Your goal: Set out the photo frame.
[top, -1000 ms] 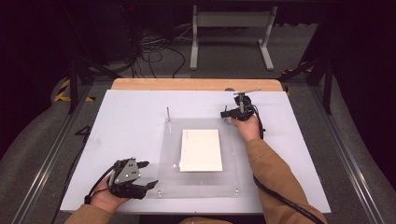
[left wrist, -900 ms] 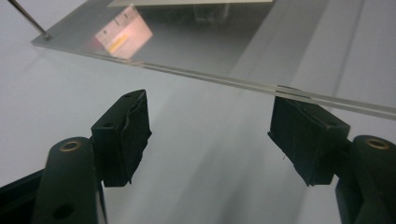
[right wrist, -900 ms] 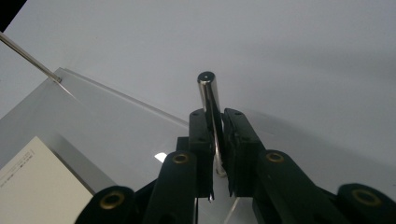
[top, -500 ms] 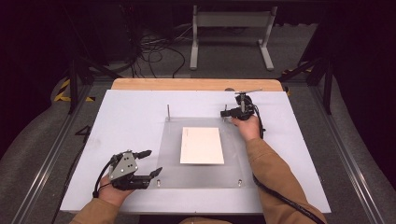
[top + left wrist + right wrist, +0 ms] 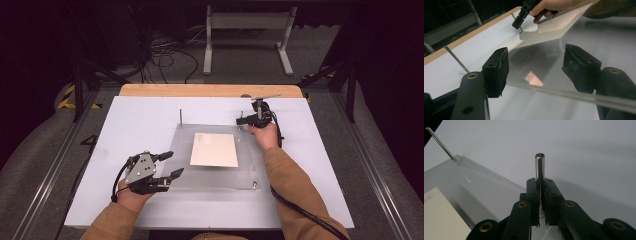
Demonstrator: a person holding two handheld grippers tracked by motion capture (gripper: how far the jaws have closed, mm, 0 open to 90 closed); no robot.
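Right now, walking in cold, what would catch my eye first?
Probably the clear plastic sheet lying mid-table with a white card at its middle. At its far right corner the right claw is shut on an upright metal pin. At the near left corner, the left claw hovers open.

Plate (image 5: 250, 165): clear, glossy plastic, smooth.
Pin (image 5: 540, 167): polished metal.
Sheet (image 5: 215, 149): matt paper.
Table (image 5: 130, 120): matt white surface, wooden far edge.
Pads (image 5: 496, 71): matt black.
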